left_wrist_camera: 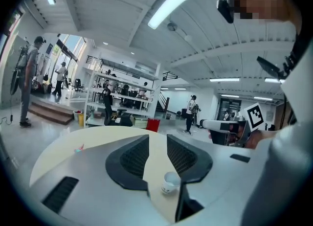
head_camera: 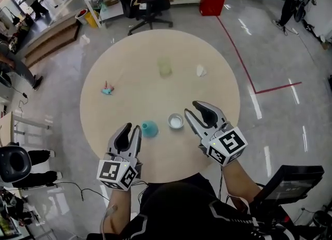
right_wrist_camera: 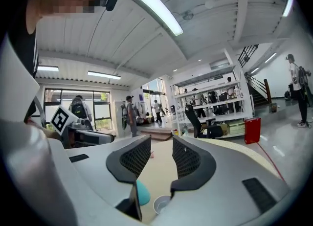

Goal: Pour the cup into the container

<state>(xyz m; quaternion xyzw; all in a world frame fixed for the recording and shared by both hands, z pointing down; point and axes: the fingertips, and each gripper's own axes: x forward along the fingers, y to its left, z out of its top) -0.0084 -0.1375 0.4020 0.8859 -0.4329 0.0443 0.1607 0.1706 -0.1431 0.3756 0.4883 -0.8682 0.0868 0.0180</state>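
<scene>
The left gripper (head_camera: 132, 129) and right gripper (head_camera: 193, 110) hover over the near edge of the round table (head_camera: 218, 72), forearms reaching forward, jaws slightly parted and empty. A teal cup (head_camera: 149, 128) and a small white cup (head_camera: 176, 121) sit between their tips. A pale green container (head_camera: 165, 67) sits farther back.

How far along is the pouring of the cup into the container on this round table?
Nothing looks done yet: the teal cup sits on the table beside the small white container, not touching it. Nothing is in hand: the left gripper and the right gripper are both open and empty. Left: grasp the cup and tip it over the container.
</scene>
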